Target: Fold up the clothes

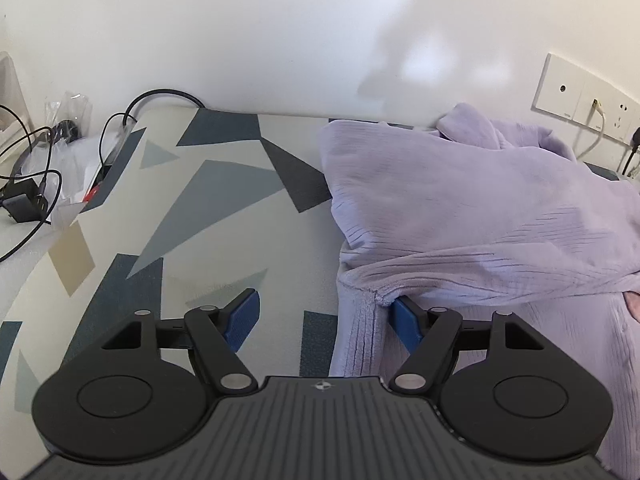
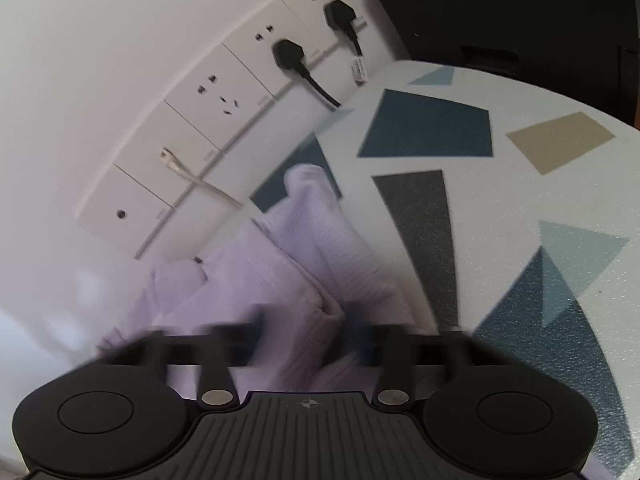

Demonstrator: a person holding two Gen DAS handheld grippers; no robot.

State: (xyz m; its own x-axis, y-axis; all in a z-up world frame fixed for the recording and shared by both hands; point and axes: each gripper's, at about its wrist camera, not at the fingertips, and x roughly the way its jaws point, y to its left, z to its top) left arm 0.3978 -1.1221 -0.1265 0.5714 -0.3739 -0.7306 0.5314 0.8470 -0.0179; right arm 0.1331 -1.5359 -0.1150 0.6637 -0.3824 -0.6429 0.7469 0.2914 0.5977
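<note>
While I look along my left hand-held gripper [image 1: 324,316], its two blue-padded fingers stand wide apart; the right pad [image 1: 406,316] touches a folded edge of the lilac ribbed garment [image 1: 472,216], the left pad [image 1: 244,320] hangs over the bare desk [image 1: 200,184]. The garment lies bunched toward the desk's far right corner, against the wall under the white socket panels [image 1: 580,98]. My right hand-held gripper [image 2: 308,344] is blurred; lilac cloth fills the gap between its fingers, but I cannot tell whether they are clamped. Black cables and a charger [image 1: 24,202] sit beyond the desk's left edge.
</note>
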